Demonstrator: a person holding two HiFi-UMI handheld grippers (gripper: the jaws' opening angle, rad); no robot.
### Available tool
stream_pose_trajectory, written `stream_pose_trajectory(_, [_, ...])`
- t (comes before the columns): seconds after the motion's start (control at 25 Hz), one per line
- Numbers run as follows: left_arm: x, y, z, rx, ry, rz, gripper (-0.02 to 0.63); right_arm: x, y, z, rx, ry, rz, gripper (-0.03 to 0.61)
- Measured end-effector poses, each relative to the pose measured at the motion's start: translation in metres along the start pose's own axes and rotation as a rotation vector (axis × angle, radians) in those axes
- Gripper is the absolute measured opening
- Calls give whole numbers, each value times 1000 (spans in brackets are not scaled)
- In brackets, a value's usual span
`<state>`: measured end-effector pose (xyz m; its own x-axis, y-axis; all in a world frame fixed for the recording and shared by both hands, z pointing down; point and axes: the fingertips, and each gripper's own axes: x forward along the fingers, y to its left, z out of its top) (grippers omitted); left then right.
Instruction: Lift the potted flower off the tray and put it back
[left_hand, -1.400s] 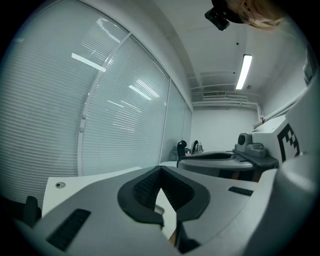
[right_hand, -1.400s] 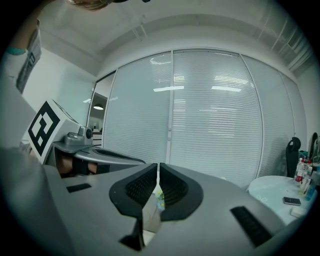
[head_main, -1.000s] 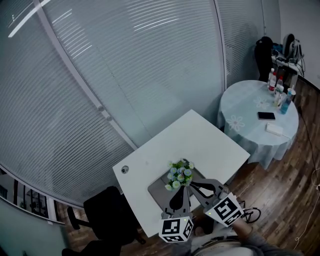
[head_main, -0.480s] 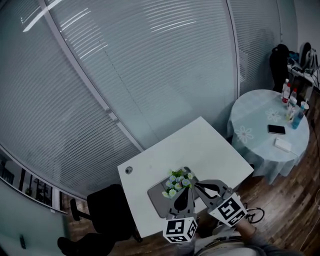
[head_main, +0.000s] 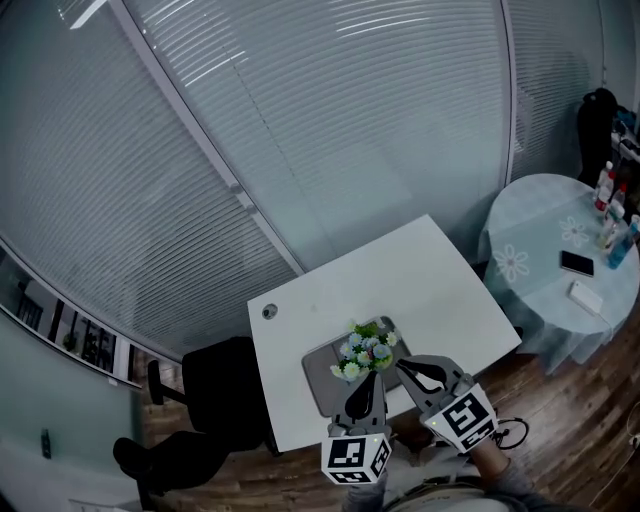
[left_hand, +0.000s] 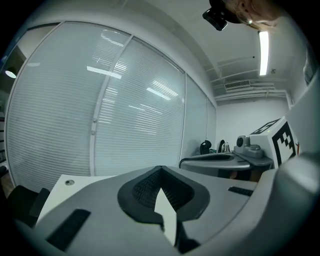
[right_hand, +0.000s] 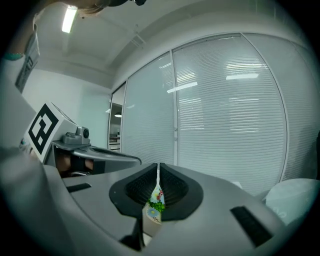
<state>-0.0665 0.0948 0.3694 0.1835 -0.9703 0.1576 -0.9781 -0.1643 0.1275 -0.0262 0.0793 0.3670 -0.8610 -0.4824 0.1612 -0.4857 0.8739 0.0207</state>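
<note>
A white rectangular desk (head_main: 420, 290) stands against a curved glass wall hung with pale slatted blinds (head_main: 300, 130), on a dark wood-plank floor (head_main: 575, 400). The desk has a small round grommet (head_main: 268, 311) near its far left corner. A black chair (head_main: 215, 385) stands at the desk's left. To the right is a round table (head_main: 550, 290) under a light cloth printed with daisies, carrying a phone (head_main: 577, 262) and a few bottles (head_main: 615, 215). A flat grey tray (head_main: 325, 372) with rounded corners lies at the desk's near edge. The flower (head_main: 364, 349) stands on it toward its far right end, a small tuft of white and bluish blooms over green leaves. From above the pot is hidden, but the right gripper view shows a sliver of a pale pot with a printed pattern. The left gripper (head_main: 366, 382) has matt grey jaws with ribbed black pads, pressed together on nothing and pointing at the flower from the near side. The right gripper (head_main: 403, 364) is also closed and empty, just beside the blooms on their right. In its own view the flower shows beyond the jaws, not between them.
</note>
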Motion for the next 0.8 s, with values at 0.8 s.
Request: stream_pose_trajectory(0.8, [50,109,19,-14,-16,-131,11,110,-16,22,-88,67,-127,25])
